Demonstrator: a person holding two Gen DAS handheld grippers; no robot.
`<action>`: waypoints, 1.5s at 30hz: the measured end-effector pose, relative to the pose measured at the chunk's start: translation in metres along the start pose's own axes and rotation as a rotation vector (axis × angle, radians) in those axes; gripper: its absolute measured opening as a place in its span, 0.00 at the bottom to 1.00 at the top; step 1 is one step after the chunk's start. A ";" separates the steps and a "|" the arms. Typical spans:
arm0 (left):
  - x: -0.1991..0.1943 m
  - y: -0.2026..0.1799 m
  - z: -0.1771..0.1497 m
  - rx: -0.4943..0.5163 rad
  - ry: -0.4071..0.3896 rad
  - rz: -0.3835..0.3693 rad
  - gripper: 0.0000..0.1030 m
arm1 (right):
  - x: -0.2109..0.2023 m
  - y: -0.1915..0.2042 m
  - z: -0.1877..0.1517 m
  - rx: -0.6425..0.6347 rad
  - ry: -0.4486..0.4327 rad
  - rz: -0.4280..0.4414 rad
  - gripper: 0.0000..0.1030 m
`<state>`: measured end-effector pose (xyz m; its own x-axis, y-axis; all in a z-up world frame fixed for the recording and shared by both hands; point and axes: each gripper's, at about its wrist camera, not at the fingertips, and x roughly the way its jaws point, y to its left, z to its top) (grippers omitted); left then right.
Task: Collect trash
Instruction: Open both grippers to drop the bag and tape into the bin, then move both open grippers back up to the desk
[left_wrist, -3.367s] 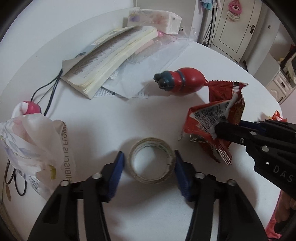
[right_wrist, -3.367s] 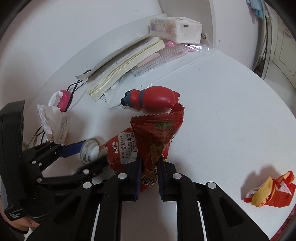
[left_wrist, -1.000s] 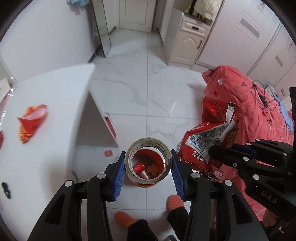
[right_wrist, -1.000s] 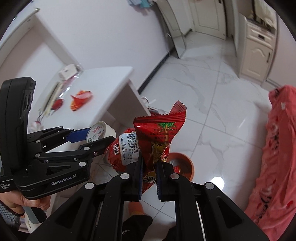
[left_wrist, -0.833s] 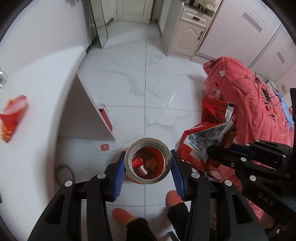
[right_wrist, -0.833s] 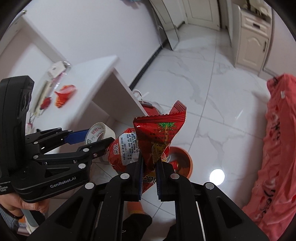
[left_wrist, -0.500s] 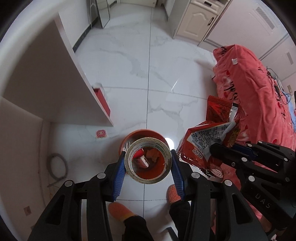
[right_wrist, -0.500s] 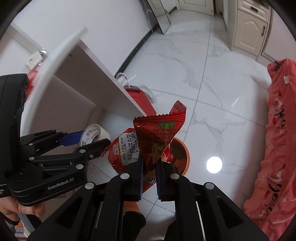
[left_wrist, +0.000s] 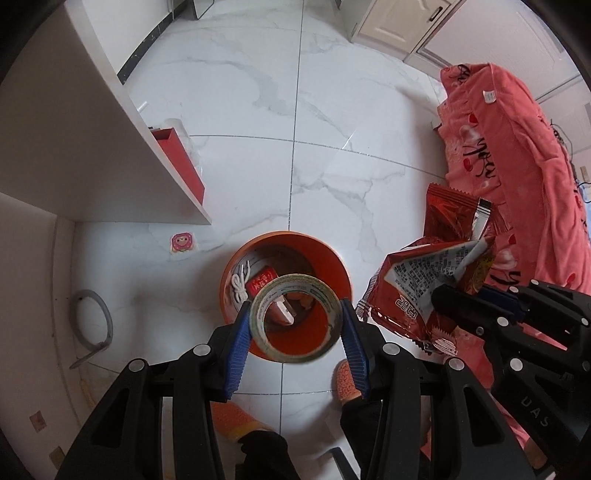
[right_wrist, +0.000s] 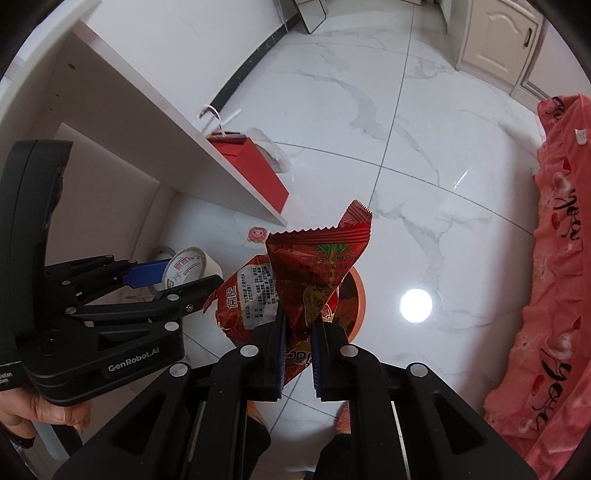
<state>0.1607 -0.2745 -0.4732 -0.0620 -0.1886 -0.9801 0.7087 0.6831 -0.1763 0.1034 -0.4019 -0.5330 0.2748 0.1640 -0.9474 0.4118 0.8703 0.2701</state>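
Observation:
My left gripper is shut on a used roll of clear tape and holds it right above the round orange trash bin on the floor. The bin holds some rubbish. My right gripper is shut on crumpled red snack wrappers and holds them above the bin's rim. In the left wrist view the wrappers hang to the right of the bin. In the right wrist view the tape roll and the left gripper sit at the left.
A white desk side panel stands left of the bin, with a red box under it. A pink bedspread hangs at the right. A grey hose lies on the floor at the left. My orange slippers are below the bin.
Both grippers have swung from the tabletop down to the floor and moved lower over the orange bin, each still holding its item. The bin looks larger now.

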 end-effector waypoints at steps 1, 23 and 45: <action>0.000 0.000 -0.001 0.000 -0.008 0.004 0.66 | 0.005 -0.003 0.000 0.000 0.003 0.000 0.12; 0.003 0.030 -0.017 -0.045 0.025 0.101 0.69 | 0.039 0.025 0.005 -0.038 0.064 0.016 0.19; -0.077 0.006 -0.036 -0.031 -0.061 0.084 0.69 | -0.067 0.048 -0.005 -0.063 -0.030 0.052 0.29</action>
<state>0.1443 -0.2309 -0.4017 0.0403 -0.1713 -0.9844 0.6877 0.7195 -0.0970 0.1001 -0.3688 -0.4578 0.3204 0.1965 -0.9267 0.3410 0.8887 0.3064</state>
